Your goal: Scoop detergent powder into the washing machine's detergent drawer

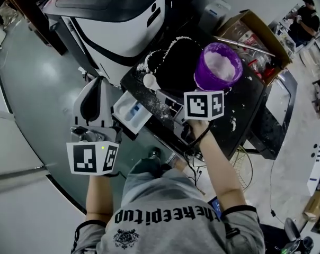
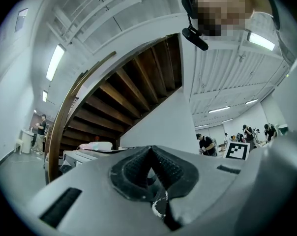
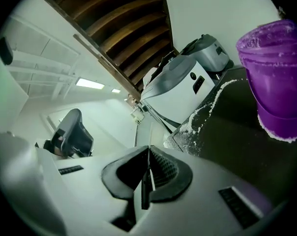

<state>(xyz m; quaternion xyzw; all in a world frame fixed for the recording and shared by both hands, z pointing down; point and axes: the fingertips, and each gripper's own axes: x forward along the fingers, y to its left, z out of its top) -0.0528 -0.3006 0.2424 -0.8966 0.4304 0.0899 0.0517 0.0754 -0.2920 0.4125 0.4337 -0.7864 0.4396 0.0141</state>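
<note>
A purple tub (image 1: 218,66) of white detergent powder stands on the black table (image 1: 245,115), also visible in the right gripper view as the purple tub (image 3: 276,73). A white spoon (image 1: 151,81) lies low over the table's left end, its handle in my right gripper (image 1: 163,94), which is shut on it; a thin pale strip shows between the right gripper's (image 3: 147,176) pads. The white detergent drawer (image 1: 129,113) stands open below the table edge, with a blue insert. My left gripper (image 1: 99,81) is held left of the drawer, shut and empty; the left gripper (image 2: 151,181) points upward.
The white washing machine (image 1: 123,20) stands behind the table. Spilled powder (image 1: 149,62) streaks the table's left side. An open cardboard box (image 1: 255,36) sits right of the tub. Cables (image 1: 245,168) trail on the floor. A person (image 1: 305,20) stands far right.
</note>
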